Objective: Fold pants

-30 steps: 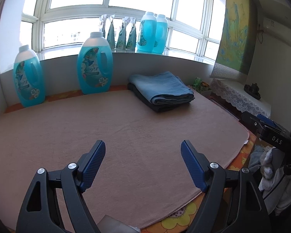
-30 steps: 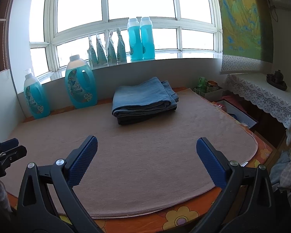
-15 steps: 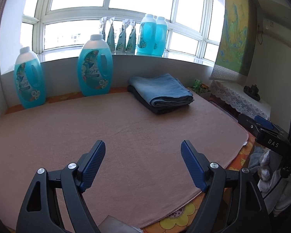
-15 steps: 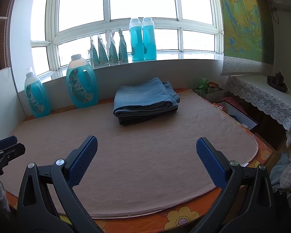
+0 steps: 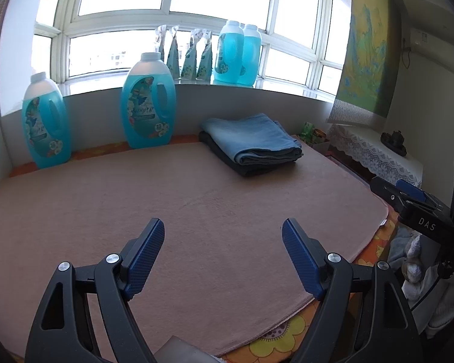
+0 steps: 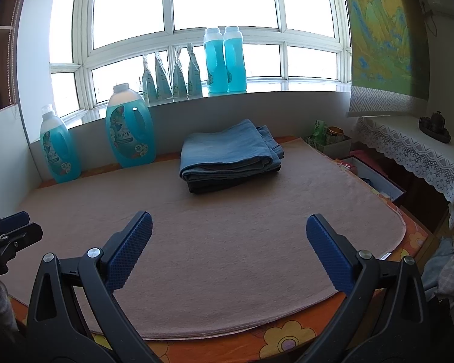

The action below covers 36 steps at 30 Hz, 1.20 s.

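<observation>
Folded blue pants (image 5: 251, 137) (image 6: 227, 148) lie stacked on a darker folded pair (image 5: 251, 169) (image 6: 227, 185) at the far side of a pinkish-brown mat (image 5: 196, 211) (image 6: 227, 236). My left gripper (image 5: 222, 233) hovers open over the mat's near part, well short of the stack, with nothing between its blue pads. My right gripper (image 6: 229, 227) is likewise open and empty above the near edge. The right gripper's tip (image 5: 408, 192) shows at the right of the left wrist view, and the left gripper's tip (image 6: 12, 227) at the left of the right wrist view.
Two large blue detergent bottles (image 5: 148, 103) (image 5: 44, 127) stand at the back of the table against the low wall. More bottles (image 6: 224, 60) and pouches (image 6: 171, 75) line the windowsill. A lace-covered side table (image 6: 414, 142) and boxes (image 6: 333, 142) are right; crumpled clothes (image 6: 448, 266) lie at bottom right.
</observation>
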Each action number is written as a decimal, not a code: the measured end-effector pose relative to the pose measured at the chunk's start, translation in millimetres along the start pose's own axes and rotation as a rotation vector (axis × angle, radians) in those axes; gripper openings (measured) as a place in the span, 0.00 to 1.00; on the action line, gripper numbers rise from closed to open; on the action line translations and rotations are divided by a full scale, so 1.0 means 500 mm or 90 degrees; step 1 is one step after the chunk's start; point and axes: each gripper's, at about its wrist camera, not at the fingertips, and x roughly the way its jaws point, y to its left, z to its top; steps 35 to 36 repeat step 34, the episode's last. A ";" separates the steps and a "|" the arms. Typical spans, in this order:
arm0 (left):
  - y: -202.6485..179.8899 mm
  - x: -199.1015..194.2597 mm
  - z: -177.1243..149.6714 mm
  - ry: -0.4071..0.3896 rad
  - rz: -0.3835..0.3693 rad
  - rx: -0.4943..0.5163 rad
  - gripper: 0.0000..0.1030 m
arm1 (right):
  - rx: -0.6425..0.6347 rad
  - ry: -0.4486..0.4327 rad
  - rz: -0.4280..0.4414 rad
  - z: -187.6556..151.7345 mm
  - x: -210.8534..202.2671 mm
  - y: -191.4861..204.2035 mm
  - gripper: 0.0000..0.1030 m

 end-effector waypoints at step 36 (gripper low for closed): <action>-0.005 0.005 -0.008 -0.009 0.027 0.006 0.78 | 0.000 0.010 0.002 -0.021 0.015 0.009 1.00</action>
